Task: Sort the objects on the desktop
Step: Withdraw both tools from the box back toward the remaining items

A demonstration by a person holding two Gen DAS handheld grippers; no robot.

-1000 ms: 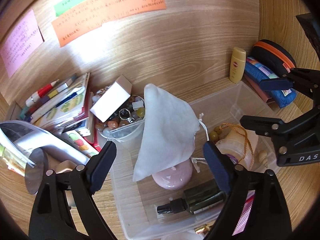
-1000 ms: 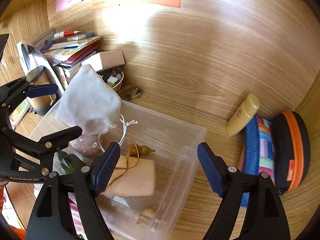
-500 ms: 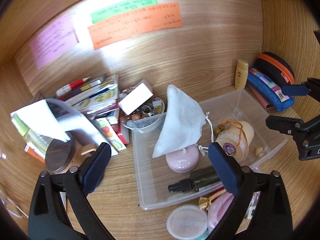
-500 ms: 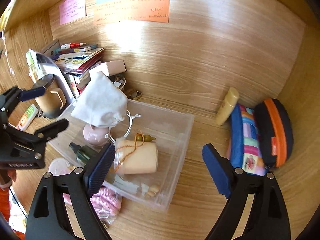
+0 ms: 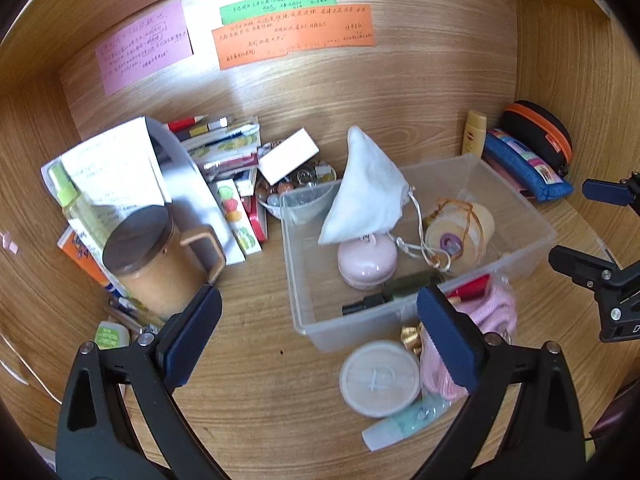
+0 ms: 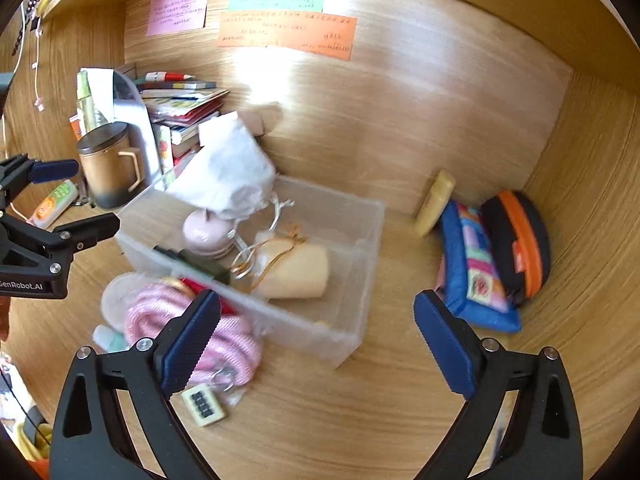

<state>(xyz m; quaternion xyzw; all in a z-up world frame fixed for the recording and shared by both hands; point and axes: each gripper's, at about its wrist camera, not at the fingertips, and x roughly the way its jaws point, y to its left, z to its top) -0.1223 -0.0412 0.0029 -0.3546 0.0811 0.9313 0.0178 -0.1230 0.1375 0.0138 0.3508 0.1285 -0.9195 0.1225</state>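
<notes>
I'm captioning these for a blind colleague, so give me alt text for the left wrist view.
A clear plastic bin on a wooden desk holds a white drawstring pouch, a pink round case and a dark spray bottle. The left gripper, jaws open, hovers in front, empty. A lidded brown mug stands left.

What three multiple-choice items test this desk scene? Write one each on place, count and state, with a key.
1. Where is the white drawstring pouch?
A. in the clear bin
B. on the book stack
C. beside the pencil case

2. How many paper notes are stuck on the back wall?
A. one
B. three
C. five

3. How are the left gripper and right gripper?
A. both open, empty
B. left holds the mug
C. right holds the bin

Key: 1 A, it stands among the bin's contents; 2 B, pink, green, orange; 3 A, fingers wide apart, nothing between them.
</notes>
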